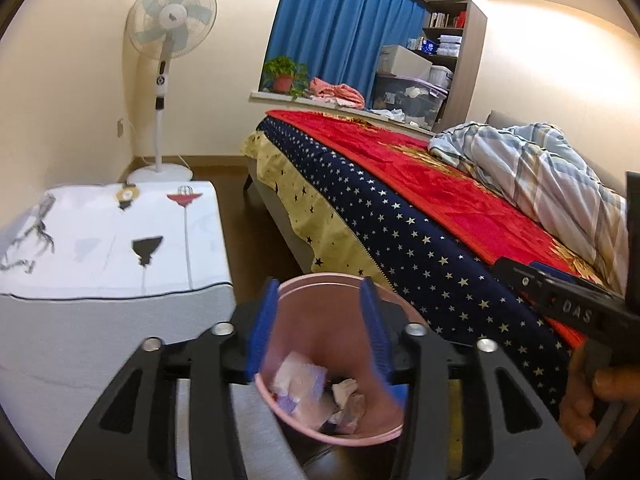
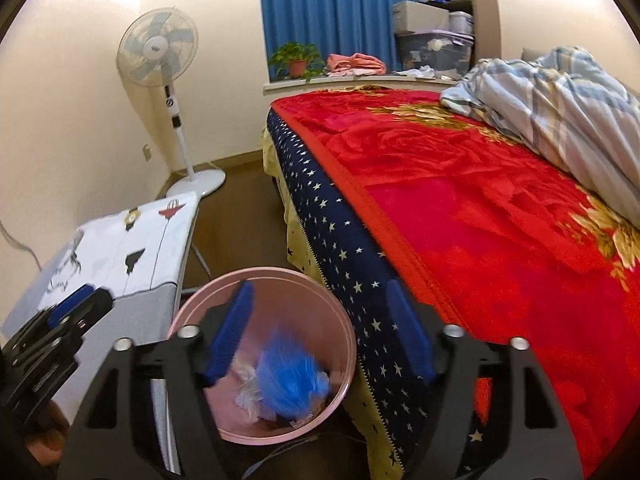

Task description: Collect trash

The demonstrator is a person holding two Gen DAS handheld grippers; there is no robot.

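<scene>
A pink trash bin (image 1: 384,436) stands on the floor between a small table and the bed, with crumpled white and lilac paper (image 1: 304,380) inside. My left gripper (image 1: 320,320) is open and empty above the bin. In the right wrist view the bin (image 2: 344,332) lies below my right gripper (image 2: 320,332), which is open and empty. A blurred blue piece of trash (image 2: 290,384) is in the bin's mouth, below the right fingers, over white paper (image 2: 246,392). The right gripper shows in the left wrist view (image 1: 560,300); the left gripper shows in the right wrist view (image 2: 76,308).
A small table with a white printed cloth (image 1: 100,240) stands left of the bin. A bed with a red blanket (image 2: 480,208) and starred edge is on the right, with a striped duvet (image 2: 560,92). A standing fan (image 1: 168,40) is at the far wall.
</scene>
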